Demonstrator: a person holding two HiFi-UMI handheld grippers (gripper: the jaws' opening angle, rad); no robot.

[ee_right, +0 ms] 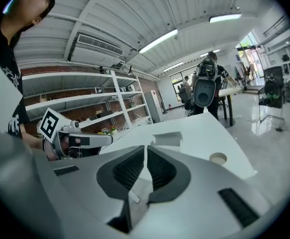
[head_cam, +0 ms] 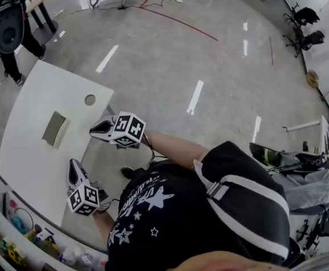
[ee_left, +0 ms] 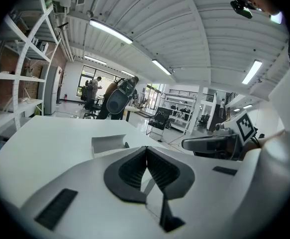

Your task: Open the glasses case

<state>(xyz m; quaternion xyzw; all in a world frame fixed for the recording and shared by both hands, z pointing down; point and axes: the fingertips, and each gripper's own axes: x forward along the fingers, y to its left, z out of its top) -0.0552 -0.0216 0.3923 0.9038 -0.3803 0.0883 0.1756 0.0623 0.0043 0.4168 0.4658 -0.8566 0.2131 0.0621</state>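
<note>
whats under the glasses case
Only the white table shows beneath the glasses case; the patch of tabletop that the case covers is hidden.

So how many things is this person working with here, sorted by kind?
Grippers: 2, the left gripper and the right gripper
Glasses case: 1
White table: 1
Total: 4

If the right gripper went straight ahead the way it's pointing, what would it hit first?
Probably the glasses case on the white table, lying just beyond the right gripper's shut tips, slightly to their right. It tilts down a little, so it might touch the tabletop first; depth is unclear.
</note>
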